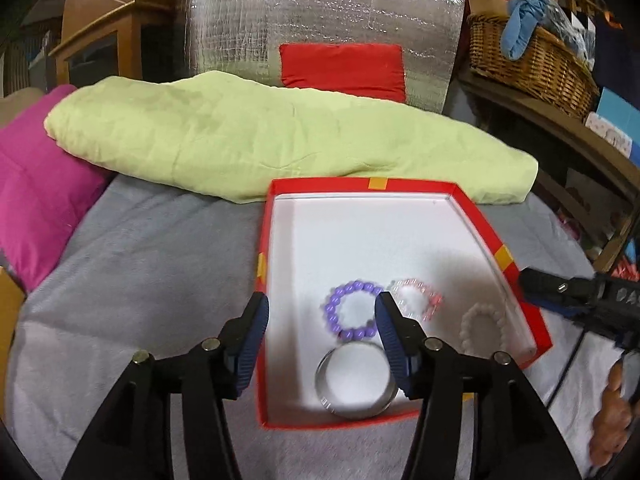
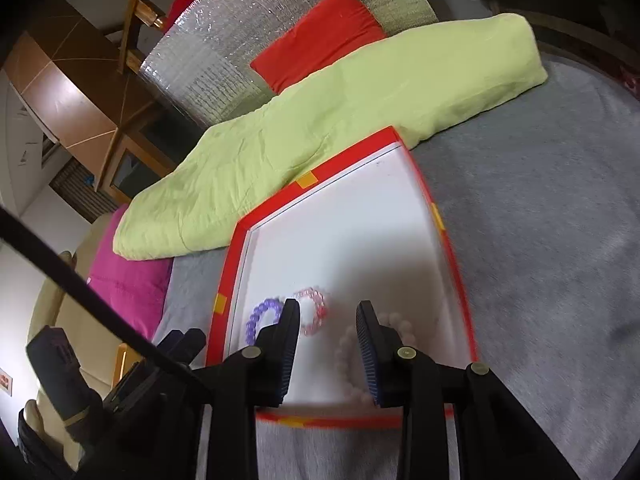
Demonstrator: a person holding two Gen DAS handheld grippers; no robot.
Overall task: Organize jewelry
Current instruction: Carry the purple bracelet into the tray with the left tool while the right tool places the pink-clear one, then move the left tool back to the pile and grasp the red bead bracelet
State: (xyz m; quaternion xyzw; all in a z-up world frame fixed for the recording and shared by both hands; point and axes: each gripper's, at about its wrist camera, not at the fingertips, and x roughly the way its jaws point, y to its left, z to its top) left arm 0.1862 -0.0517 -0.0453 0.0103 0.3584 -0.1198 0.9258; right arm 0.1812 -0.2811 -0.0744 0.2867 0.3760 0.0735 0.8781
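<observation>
Red box (image 1: 480, 216) white inside, purple (image 1: 352, 310), pink (image 1: 420, 300), white (image 1: 482, 330) bead bracelets, silver bangle (image 1: 354, 380), both claws parted, empty

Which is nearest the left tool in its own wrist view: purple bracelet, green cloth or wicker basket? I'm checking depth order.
1. Purple bracelet, in the box between the left tool's fingers.
2. Green cloth, beyond the box.
3. Wicker basket, upper right, farthest.

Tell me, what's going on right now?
Left tool open, right tool open, both empty. Four bracelets lie in red cardboard box. Nothing in the way.
</observation>
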